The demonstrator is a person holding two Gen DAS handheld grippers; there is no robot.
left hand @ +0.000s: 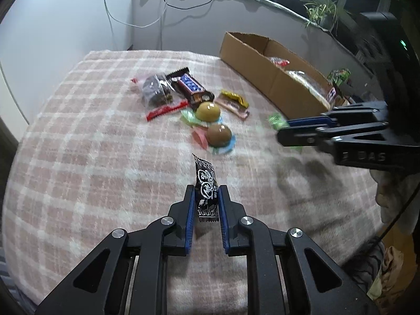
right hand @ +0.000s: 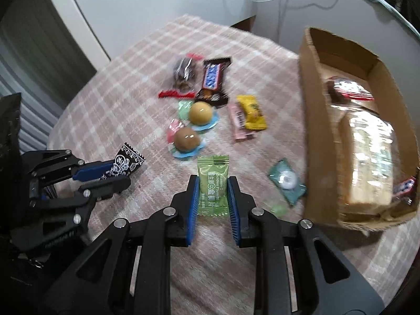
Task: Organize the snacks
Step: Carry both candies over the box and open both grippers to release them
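My left gripper is shut on a black-and-white candy packet, held just above the pink checked blanket. In the right wrist view that packet sticks out of the left gripper at the left. My right gripper is shut on a green plum-candy packet, lifted slightly off the blanket. From the left wrist view the right gripper enters from the right with a green corner showing. An open cardboard box with wrapped snacks inside stands to the right.
Loose snacks lie mid-blanket: a chocolate bar, a clear bag of dark sweets, two round jelly cups, a yellow packet, a pink packet and a teal packet. Cables hang on the wall behind.
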